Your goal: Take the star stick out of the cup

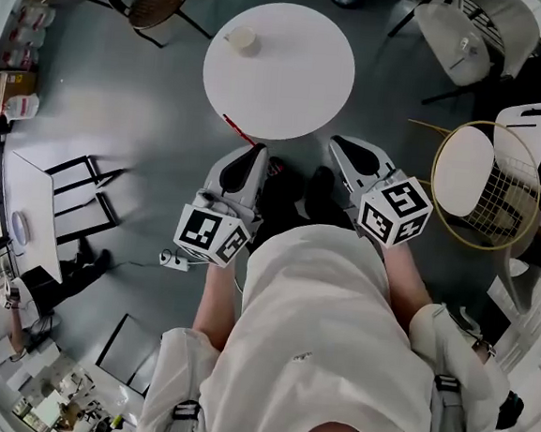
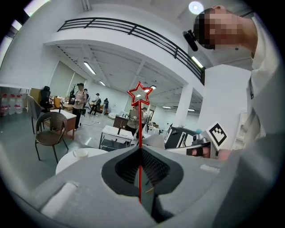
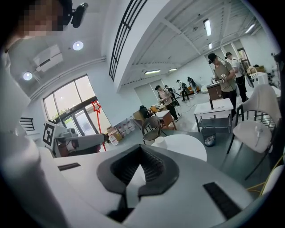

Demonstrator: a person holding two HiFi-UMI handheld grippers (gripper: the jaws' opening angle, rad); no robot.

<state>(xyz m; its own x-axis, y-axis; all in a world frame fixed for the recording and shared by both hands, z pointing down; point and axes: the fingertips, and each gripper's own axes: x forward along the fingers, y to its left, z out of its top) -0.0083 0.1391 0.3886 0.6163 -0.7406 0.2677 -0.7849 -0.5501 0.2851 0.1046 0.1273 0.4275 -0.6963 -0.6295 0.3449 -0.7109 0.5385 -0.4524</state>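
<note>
- While the star stick [image 2: 141,118] is clamped in the left gripper [image 2: 141,149] — well clear of the cup [image 1: 241,39] on the table [image 1: 296,90] — it could be dropped if its thin shaft slips.
- The right gripper [image 3: 141,150] is held closed on nothing.

White short-sleeved top [image 1: 335,338], pretty plain, with grey buckled straps [image 1: 184,410] over both shoulders. Small black camera [image 2: 190,40] up by the head. Left gripper [image 1: 257,153]: pale grey shell, black ribbed pads [image 2: 156,168] in a dark teardrop hollow, white cube [image 1: 214,236] with black square markers at the back. Right gripper [image 1: 338,149]: same deal, whiter shell, own marker cube [image 1: 395,210].
</note>
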